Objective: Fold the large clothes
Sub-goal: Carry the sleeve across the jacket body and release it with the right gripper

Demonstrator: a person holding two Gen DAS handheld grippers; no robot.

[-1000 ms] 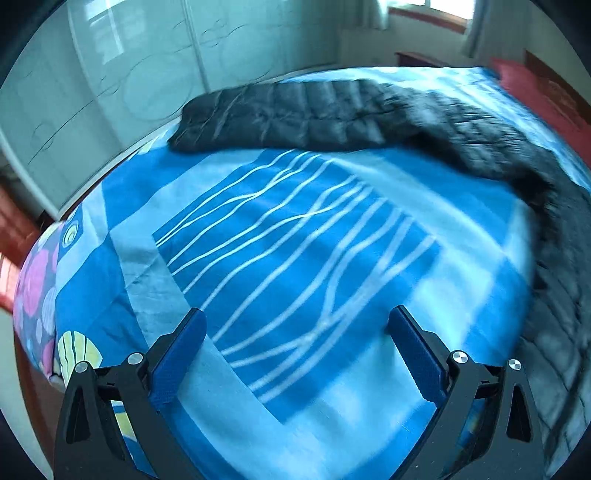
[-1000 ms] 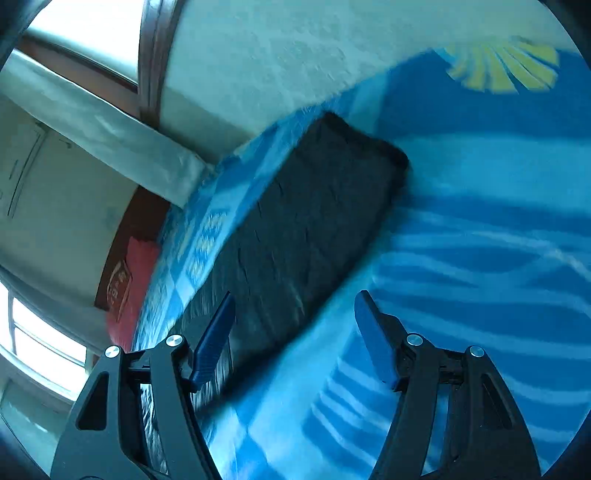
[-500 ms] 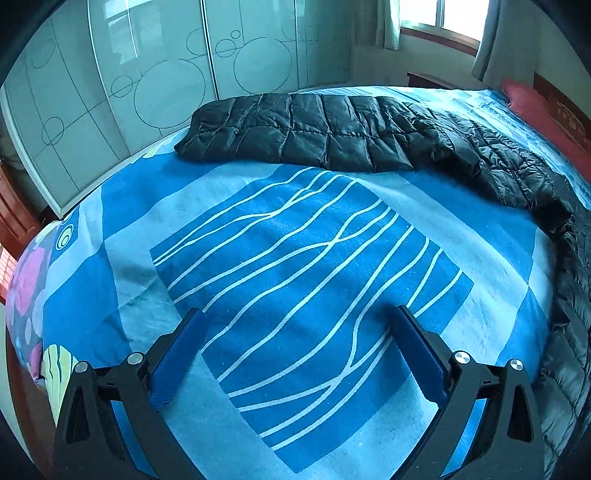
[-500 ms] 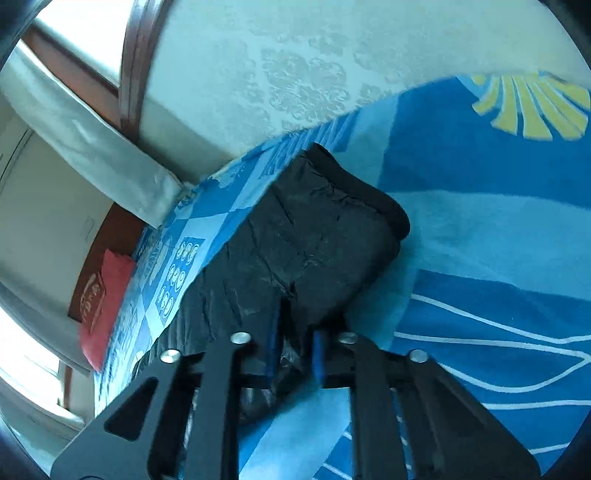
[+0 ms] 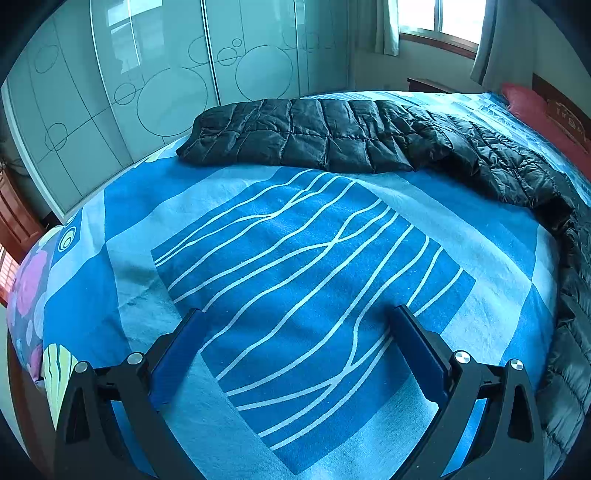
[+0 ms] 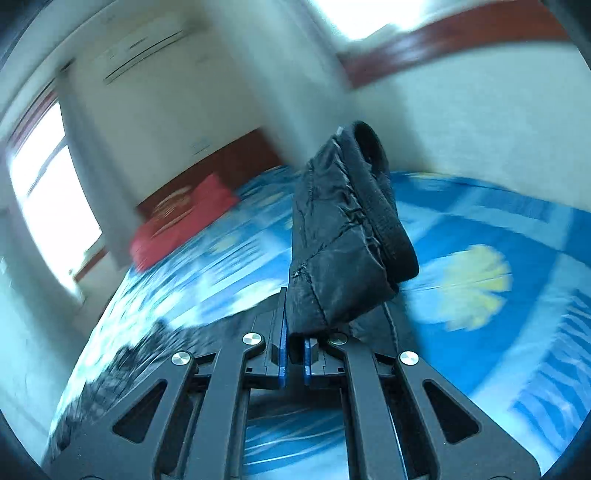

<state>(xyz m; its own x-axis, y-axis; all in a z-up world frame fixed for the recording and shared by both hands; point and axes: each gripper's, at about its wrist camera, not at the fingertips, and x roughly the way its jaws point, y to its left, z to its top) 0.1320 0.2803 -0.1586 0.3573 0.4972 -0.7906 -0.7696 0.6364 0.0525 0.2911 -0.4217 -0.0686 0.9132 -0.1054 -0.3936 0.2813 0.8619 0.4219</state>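
Observation:
A black quilted down jacket (image 5: pixel 332 136) lies along the far side and right edge of the bed in the left wrist view. My left gripper (image 5: pixel 295 343) is open and empty, low over the blue sheet, well short of the jacket. In the right wrist view my right gripper (image 6: pixel 294 350) is shut on the end of the jacket's sleeve (image 6: pixel 343 236). The sleeve is lifted off the bed and its cuff stands up in front of the camera.
The bed (image 5: pixel 295 258) has a blue sheet with white wavy lines. A red pillow (image 6: pixel 177 218) and a wooden headboard sit at the bed's head. Sliding glass wardrobe doors (image 5: pixel 147 74) stand behind the bed. A window (image 5: pixel 439 18) is at the back.
My right gripper closed on the sleeve end and lifted it off the bed, tilting upward. My left gripper stayed open and nearly still over the sheet.

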